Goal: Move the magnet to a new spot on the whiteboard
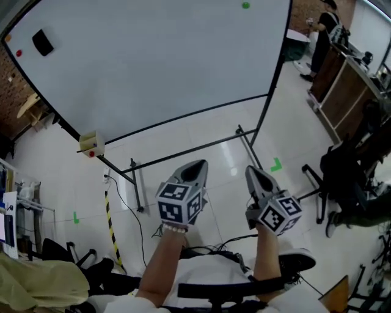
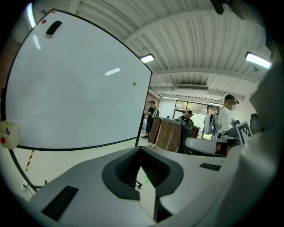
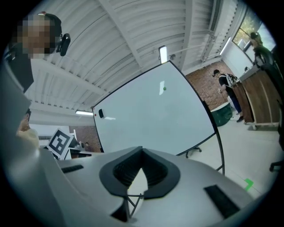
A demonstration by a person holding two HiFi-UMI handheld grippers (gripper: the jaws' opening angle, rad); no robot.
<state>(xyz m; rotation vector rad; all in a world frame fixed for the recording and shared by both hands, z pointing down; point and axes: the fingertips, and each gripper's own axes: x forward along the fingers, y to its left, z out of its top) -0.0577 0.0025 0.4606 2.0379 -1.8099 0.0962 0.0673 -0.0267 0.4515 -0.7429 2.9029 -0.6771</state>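
A small green magnet [image 1: 245, 5] sticks near the top right of the big whiteboard [image 1: 159, 67]. The same magnet [image 2: 134, 83] shows in the left gripper view and, as a small green dot [image 3: 164, 88], in the right gripper view. A red magnet [image 1: 18, 53] and a black eraser [image 1: 43, 41] sit at the board's upper left. My left gripper [image 1: 197, 164] and right gripper [image 1: 253, 170] hang side by side low in front of me, well short of the board. The left gripper [image 2: 141, 150] and the right gripper [image 3: 142, 150] are both shut and hold nothing.
A small cream box [image 1: 91, 143] hangs at the board's lower left corner. The stand's black legs [image 1: 244, 131] spread over the glossy floor. A green tape mark [image 1: 276, 164] lies beyond my right gripper. A person [image 1: 324, 30], a wooden counter [image 1: 342, 92] and a black chair [image 1: 342, 174] stand at the right.
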